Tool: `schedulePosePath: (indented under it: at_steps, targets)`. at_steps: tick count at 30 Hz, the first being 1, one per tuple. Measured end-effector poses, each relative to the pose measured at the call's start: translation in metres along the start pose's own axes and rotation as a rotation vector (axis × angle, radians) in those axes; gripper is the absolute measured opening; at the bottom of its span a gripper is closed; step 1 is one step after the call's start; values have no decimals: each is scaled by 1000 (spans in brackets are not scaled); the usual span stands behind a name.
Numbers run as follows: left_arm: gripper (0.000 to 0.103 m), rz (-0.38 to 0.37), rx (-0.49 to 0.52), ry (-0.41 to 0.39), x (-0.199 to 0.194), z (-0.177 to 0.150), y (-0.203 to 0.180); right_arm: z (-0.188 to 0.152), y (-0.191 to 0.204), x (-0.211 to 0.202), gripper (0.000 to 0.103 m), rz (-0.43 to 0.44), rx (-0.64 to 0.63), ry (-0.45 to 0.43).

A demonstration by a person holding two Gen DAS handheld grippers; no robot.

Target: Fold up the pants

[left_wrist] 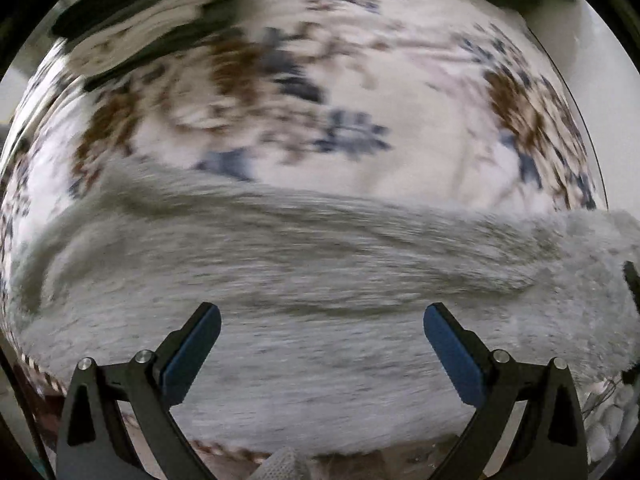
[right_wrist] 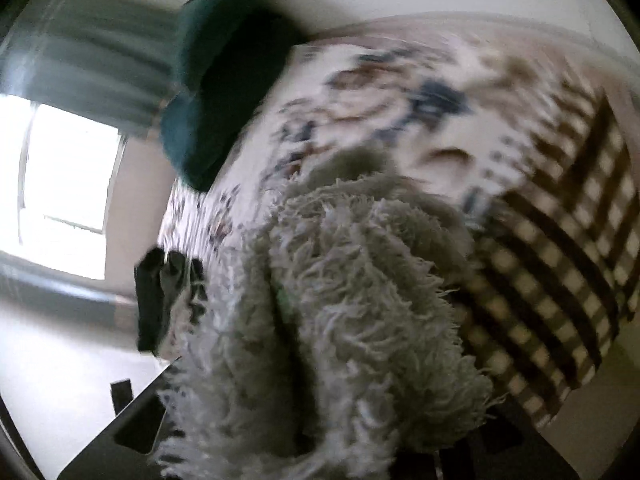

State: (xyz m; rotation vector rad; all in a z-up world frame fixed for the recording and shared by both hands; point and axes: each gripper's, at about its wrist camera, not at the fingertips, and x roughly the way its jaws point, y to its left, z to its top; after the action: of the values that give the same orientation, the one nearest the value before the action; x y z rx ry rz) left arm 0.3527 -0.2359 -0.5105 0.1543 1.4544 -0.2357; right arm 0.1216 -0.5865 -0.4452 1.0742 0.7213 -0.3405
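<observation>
The pants [left_wrist: 304,280] are pale grey and fluffy, lying in a long band across the floral bedspread [left_wrist: 420,128] in the left wrist view. My left gripper [left_wrist: 322,328] is open just above them, its blue pads [left_wrist: 192,356] wide apart and empty. In the right wrist view a bunch of the fuzzy pants [right_wrist: 344,304] fills the lower middle and hides the fingers; the fabric hangs lifted over the bed, so my right gripper [right_wrist: 340,440] is shut on it. The right gripper's edge [left_wrist: 632,280] shows at the far right of the left wrist view.
Dark green pillows [right_wrist: 224,92] lie at the head of the bed. A brown checked blanket [right_wrist: 560,272] covers the bed's right side. A bright window [right_wrist: 64,184] and curtains are at left. Both views are motion-blurred.
</observation>
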Motion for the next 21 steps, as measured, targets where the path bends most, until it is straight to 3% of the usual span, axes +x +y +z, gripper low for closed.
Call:
schedulePosePath:
  at_steps: [3, 7, 13, 18, 21]
  targets:
    - [103, -4, -56, 1, -17, -15, 42, -16, 54, 0, 17, -22, -119, 12]
    - [103, -4, -111, 19, -34, -35, 109, -73, 130, 30, 17, -39, -274, 75]
    - [103, 71, -195, 4, -49, -57, 214, -210, 215, 123, 17, -118, -541, 214]
    - [103, 129, -289, 0, -50, -70, 289, -327, 249, 191, 17, -178, -760, 355]
    - [103, 137, -324, -1, -46, -74, 312, -380, 258, 213, 20, -246, -885, 449]
